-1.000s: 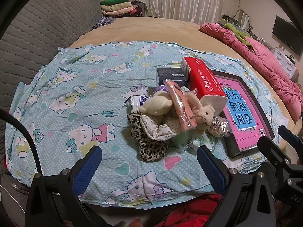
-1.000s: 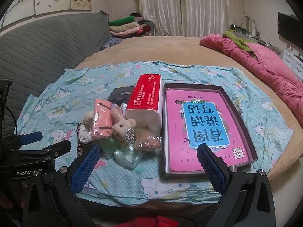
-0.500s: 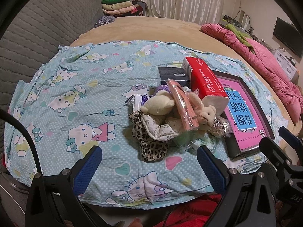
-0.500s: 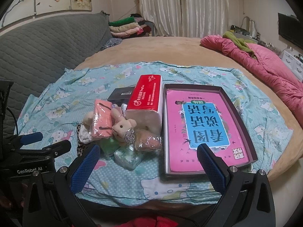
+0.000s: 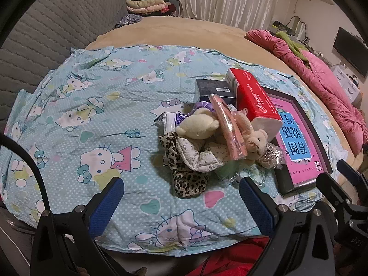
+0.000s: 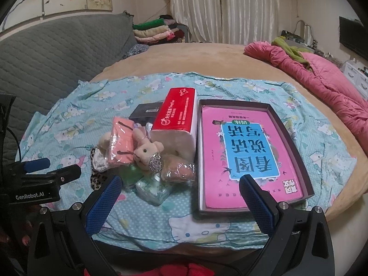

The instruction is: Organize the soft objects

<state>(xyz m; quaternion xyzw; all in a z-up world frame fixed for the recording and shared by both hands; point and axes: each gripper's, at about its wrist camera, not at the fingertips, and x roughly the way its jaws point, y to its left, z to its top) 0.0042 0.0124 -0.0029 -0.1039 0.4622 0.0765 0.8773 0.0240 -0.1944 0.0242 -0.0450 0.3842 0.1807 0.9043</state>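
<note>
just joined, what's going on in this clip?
A person holds two sets of tongs over a bed; both the left tongs and right tongs are open and empty. On the cartoon-cat sheet sits an untouched pile: a cream plush, a pink plush bear, a leopard-print cloth and wrapped packets. A red tissue pack lies beside a dark box holding a pink book. Nothing sorted yet.

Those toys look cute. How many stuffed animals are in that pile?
2 clearly: a cream plush on the pile's left and a pink bear against the red tissue pack. More may be buried.
</note>
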